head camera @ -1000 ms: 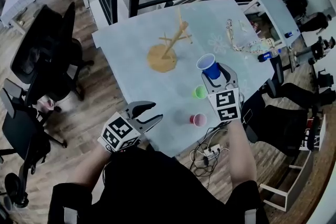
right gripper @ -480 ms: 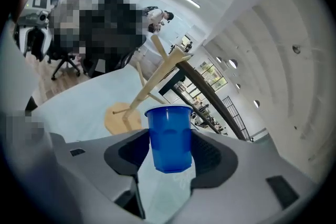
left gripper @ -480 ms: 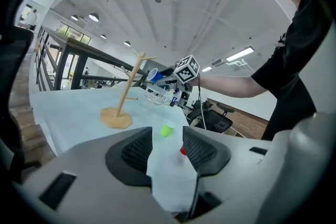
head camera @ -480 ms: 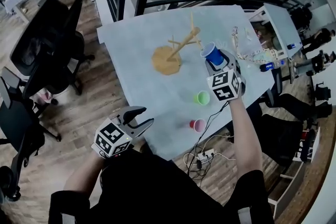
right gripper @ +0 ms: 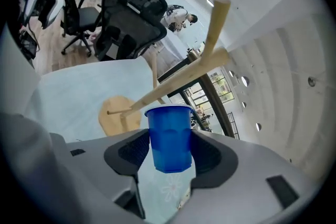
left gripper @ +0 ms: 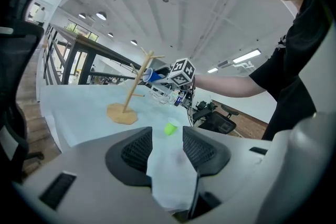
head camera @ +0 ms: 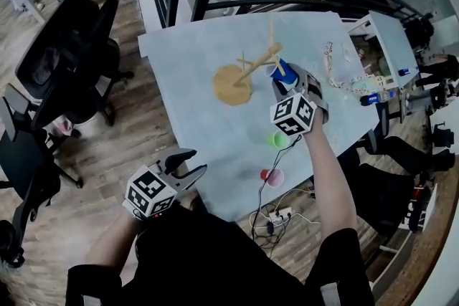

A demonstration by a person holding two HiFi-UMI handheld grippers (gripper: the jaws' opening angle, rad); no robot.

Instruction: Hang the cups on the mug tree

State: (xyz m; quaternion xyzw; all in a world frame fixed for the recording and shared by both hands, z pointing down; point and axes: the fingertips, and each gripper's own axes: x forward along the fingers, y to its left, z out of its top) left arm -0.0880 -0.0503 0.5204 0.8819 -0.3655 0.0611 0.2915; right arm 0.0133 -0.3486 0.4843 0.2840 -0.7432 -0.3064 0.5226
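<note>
The pale blue table [head camera: 193, 46] fills the middle of the head view. The wooden mug tree [head camera: 232, 85] stands on it, well back from the near edge. The right gripper [head camera: 287, 79] hangs over the table just right of the tree. Its jaws are spread wide and clamp the sides of the blue cup [right gripper: 169, 136]. The cup's mouth points at the tree, its rim right beside a slanting peg. The left gripper [head camera: 192, 163] is at the table's near left edge, well apart from the tree. Its jaws stand open with only bare tabletop between them. The green cup [head camera: 278, 140] and the pink cup [head camera: 271, 176] stand on the table near the front edge.

In the head view the right gripper's marker cube covers part of the green cup. No view settles whether the blue rim touches the peg. The right gripper view cuts off the tree's upper stem behind the cup.

A second ago the blue cup hung well right of the tree's base; now it is up against the pegs. The left gripper stays at the table edge, open as before.
</note>
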